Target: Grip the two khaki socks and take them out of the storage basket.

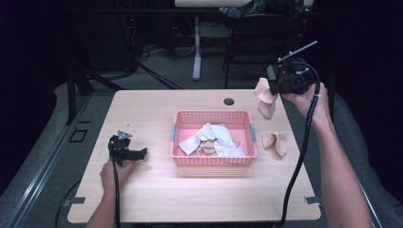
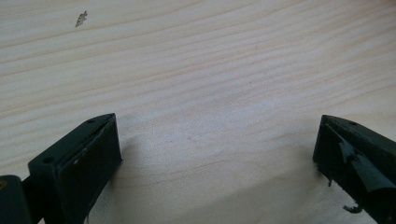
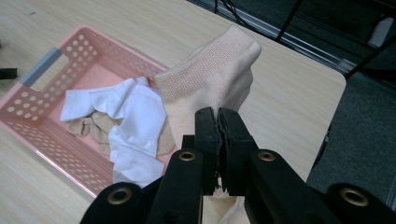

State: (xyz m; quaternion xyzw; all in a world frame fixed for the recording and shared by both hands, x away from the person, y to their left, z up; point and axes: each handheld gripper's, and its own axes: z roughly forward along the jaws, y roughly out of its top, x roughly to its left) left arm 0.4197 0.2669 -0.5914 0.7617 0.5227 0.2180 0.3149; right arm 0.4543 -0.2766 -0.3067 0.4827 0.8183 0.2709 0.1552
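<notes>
Right gripper (image 1: pixel 274 89) pinches beige sock (image 1: pixel 264 97) above table's far right edge (image 1: pixel 285 110); left gripper (image 1: pixel 142 153) wide.

Right gripper (image 1: pixel 274 89) lifts beige sock (image 1: pixel 264 97) (dangling) beyond pink basket (image 1: pixel 214 161); left gripper (image 1: pixel 141 153) rests on table (image 1: pixel 157 199).

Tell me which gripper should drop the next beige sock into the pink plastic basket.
Right. The right gripper is shut on a beige sock held above the table's far right corner, close to the pink perforated plastic basket. The left gripper rests open and empty on the wooden table.

Black jaws, brass screws – black trailing cables.
</notes>
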